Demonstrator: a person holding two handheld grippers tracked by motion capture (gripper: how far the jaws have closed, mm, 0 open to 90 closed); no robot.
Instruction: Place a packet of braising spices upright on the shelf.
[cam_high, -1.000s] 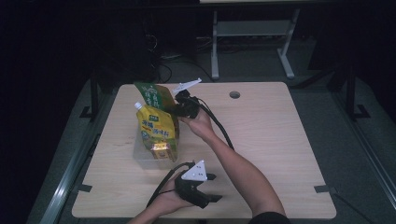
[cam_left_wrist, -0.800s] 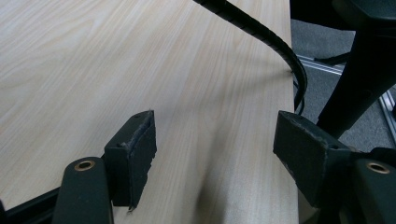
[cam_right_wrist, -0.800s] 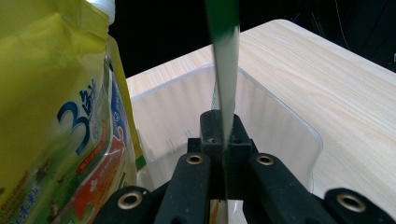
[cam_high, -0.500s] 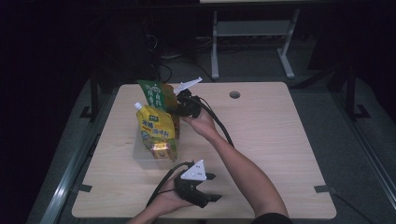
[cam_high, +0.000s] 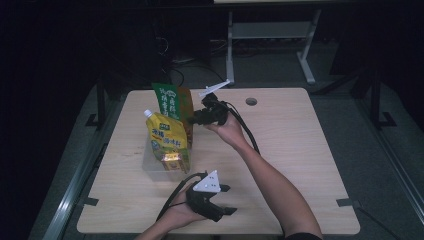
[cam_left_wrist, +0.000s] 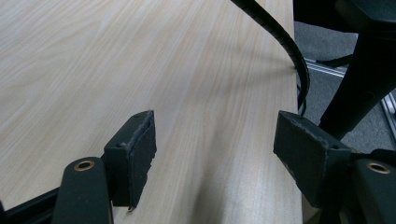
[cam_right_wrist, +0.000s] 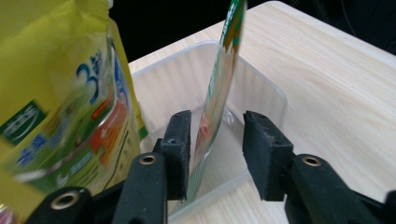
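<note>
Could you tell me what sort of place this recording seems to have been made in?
Probably a lab or workshop set up for recording: a bare wooden table with a cable hole, a metal frame in the dark behind, and cabled grippers handling pouches in a clear bin.

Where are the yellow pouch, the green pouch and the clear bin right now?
yellow pouch (cam_high: 167, 137): high view, on its printed front face.
green pouch (cam_right_wrist: 219, 88): right gripper view, on its thin edge between the claw's jaws.
clear bin (cam_right_wrist: 268, 93): right gripper view, on its far wall.
</note>
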